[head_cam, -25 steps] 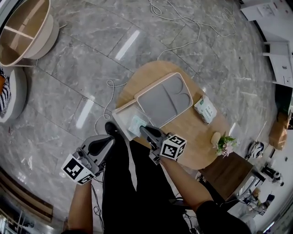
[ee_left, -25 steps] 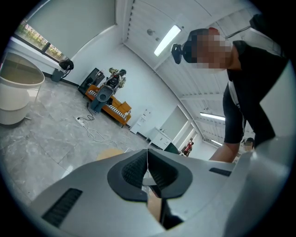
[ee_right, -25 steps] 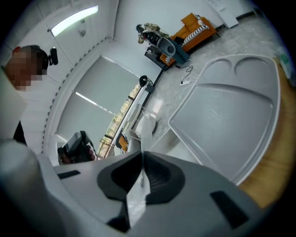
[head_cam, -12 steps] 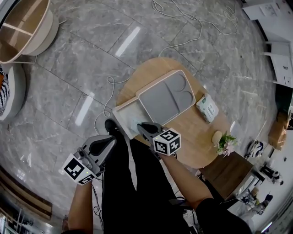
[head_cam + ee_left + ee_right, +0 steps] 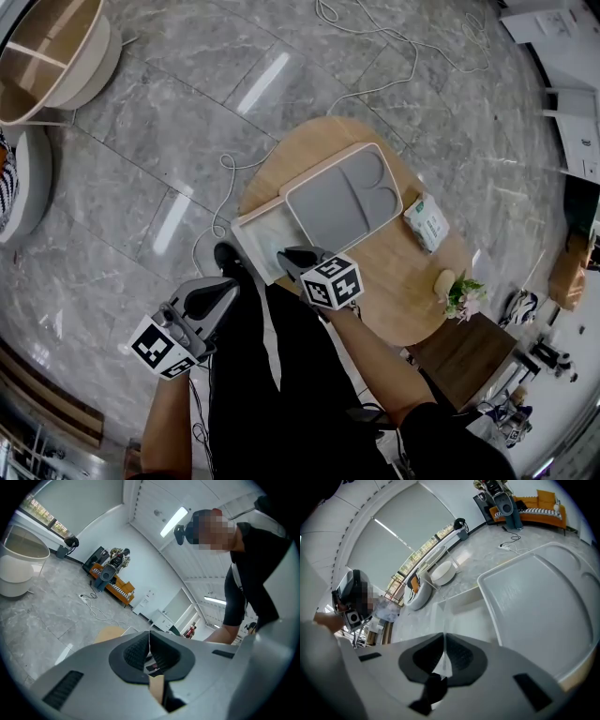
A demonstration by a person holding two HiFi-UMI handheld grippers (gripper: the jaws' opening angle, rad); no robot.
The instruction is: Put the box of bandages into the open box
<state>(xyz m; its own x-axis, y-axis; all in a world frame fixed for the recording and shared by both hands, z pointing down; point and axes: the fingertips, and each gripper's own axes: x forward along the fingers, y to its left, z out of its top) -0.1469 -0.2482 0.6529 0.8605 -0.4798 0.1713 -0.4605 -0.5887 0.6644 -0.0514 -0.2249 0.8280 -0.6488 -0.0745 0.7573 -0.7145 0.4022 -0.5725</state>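
Note:
A white open box (image 5: 247, 232) lies at the near left of the oval wooden table (image 5: 394, 281); its grey lid (image 5: 339, 200) rests partly over it. My right gripper (image 5: 284, 253) hangs over the open box, jaws shut with nothing between them. The bandage box is covered by that gripper in the head view. In the right gripper view the closed tips (image 5: 444, 637) point at the open box's pale inside (image 5: 461, 613), beside the lid (image 5: 539, 602). My left gripper (image 5: 225, 286) is shut and held off the table beside the person's leg; its tips (image 5: 149, 637) meet.
A white-and-green packet (image 5: 427, 222), a small pale lump (image 5: 442, 281) and a bunch of flowers (image 5: 464, 296) sit at the table's right end. Cables (image 5: 225, 202) trail over the marble floor. A round wooden shelf unit (image 5: 52, 56) stands at the far left.
My right gripper has drawn back toward the table's near edge and turned slightly. The pale bandage box seen lying in the open box a second ago is now covered by it. The left gripper stays put.

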